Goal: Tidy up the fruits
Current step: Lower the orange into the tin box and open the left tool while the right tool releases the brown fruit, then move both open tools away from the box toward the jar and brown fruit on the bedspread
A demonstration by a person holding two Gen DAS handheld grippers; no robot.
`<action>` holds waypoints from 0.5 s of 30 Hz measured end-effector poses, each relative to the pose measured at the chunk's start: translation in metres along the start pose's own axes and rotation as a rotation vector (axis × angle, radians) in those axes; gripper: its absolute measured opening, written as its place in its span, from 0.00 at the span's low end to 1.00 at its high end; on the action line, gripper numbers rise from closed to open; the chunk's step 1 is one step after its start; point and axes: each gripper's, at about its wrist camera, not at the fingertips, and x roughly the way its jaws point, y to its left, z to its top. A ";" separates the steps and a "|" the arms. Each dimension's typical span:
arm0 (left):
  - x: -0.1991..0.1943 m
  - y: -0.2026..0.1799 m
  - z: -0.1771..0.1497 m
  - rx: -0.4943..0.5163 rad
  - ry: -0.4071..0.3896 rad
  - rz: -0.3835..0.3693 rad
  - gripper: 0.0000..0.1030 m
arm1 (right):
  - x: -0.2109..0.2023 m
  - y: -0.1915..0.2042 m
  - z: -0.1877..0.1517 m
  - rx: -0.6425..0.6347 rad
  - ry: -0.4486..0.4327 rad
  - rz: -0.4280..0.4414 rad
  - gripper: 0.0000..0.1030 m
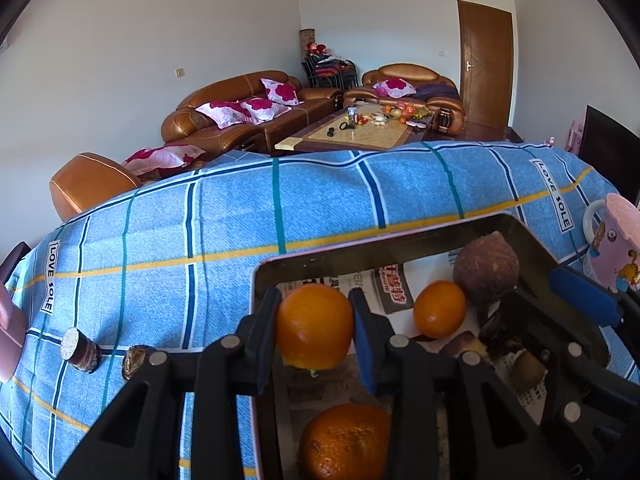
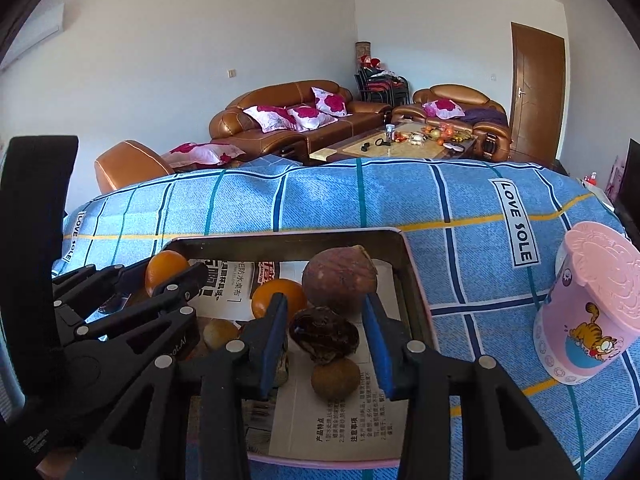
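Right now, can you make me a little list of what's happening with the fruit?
left tongs: shut on an orange, held above the tray
right tongs: open, over a dark wrinkled fruit
tray: paper-lined, also holds two oranges, a big purple-brown fruit, small brown fruits
tablecloth: blue plaid
pink cup: right of tray

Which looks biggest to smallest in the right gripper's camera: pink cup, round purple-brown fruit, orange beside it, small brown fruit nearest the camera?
1. Pink cup.
2. Purple-brown fruit.
3 and 4. Orange, partly hidden by a gripper finger, and small brown fruit, enlarged by nearness: unsure.
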 end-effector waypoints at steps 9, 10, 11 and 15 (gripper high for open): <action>-0.037 -0.008 -0.006 0.011 -0.190 0.077 1.00 | -0.030 -0.012 0.002 0.068 -0.174 -0.090 0.62; -0.040 -0.009 -0.007 0.015 -0.206 0.085 1.00 | -0.031 -0.014 0.002 0.079 -0.185 -0.095 0.66; -0.040 -0.010 -0.007 0.017 -0.211 0.094 1.00 | -0.033 -0.015 0.003 0.088 -0.198 -0.104 0.71; -0.041 -0.006 -0.007 0.005 -0.214 0.103 1.00 | -0.042 -0.017 0.006 0.085 -0.261 -0.174 0.71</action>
